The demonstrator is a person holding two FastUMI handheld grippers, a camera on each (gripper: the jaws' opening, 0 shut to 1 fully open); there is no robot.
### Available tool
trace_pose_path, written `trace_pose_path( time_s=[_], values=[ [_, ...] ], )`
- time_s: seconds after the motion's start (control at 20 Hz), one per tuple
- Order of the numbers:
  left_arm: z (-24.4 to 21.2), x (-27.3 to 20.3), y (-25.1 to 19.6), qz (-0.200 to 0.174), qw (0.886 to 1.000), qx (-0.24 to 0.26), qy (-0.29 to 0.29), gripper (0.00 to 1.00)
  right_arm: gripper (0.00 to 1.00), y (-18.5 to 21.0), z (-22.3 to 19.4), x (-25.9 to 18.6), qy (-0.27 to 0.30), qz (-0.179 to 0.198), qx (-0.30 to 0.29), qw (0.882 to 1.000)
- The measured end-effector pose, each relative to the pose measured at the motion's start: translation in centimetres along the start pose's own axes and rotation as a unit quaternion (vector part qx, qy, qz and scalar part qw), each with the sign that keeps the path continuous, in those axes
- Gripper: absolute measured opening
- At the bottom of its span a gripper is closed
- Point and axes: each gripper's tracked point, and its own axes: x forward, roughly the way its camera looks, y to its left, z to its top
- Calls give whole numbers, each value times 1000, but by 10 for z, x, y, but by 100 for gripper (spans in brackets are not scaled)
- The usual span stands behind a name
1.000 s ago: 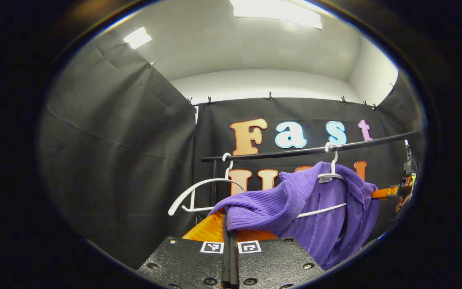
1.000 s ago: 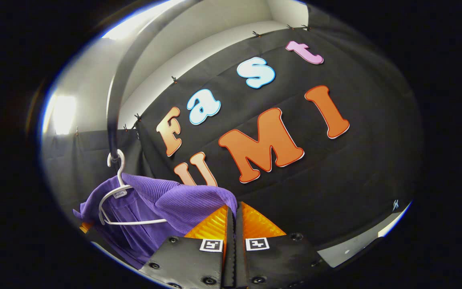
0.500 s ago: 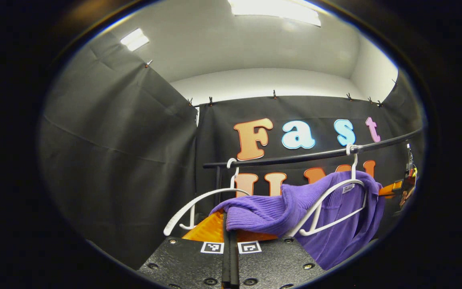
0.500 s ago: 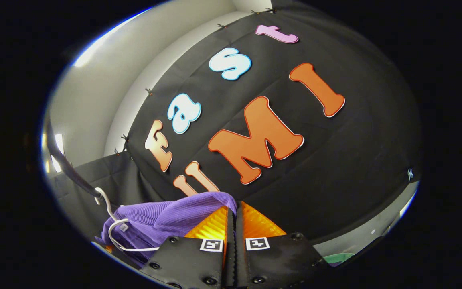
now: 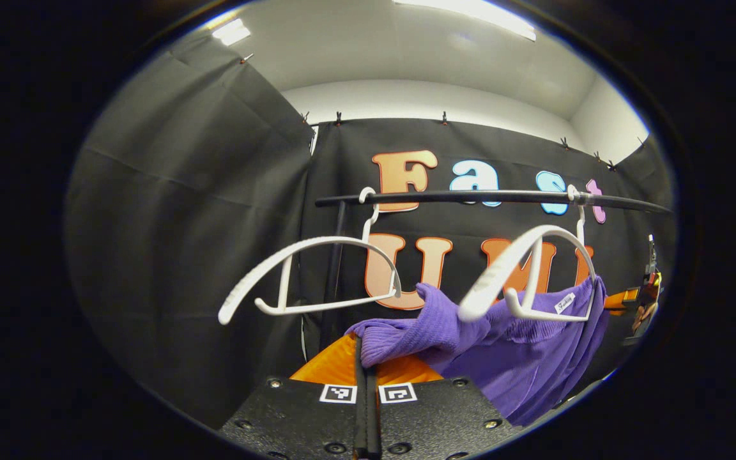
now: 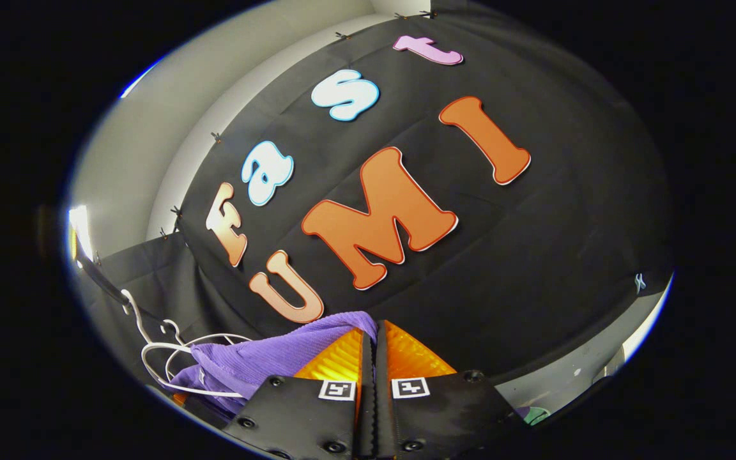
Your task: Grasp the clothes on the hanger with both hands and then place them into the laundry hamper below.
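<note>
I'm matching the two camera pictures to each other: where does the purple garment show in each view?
Left gripper view: the purple garment sits lower right of centre, one end running down to the left tool and draped below a white hanger.
Right gripper view: it lies at the lower left, reaching the right tool.
Shared landmark: the white hanger, at the far lower left in the right gripper view.

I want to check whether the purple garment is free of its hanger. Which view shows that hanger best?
The left gripper view: the white hanger hangs on the rail, mostly bare, the purple garment below it. The right gripper view catches it small at the edge.
</note>
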Motion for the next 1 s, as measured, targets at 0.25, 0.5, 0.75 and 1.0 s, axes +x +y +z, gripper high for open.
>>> trace_pose_path(
  time_s=[0.25, 0.5, 0.75, 1.0],
  values=[
    [-14, -9, -4, -7, 1000, 11, 4, 0, 7, -33, -13, -8, 9, -40, -37, 998],
    [-41, -16, -7, -14, 999, 5, 33, 0, 7, -60, -36, -14, 31, -62, -30, 997],
    [-71, -29, -19, -23, 999, 8, 43, 0, 7, -81, -57, -28, 41, -88, -66, 993],
    [-98, -41, -49, -59, 996, -3, 66, 0, 7, -91, -95, -47, 74, -86, -55, 992]
  ],
)
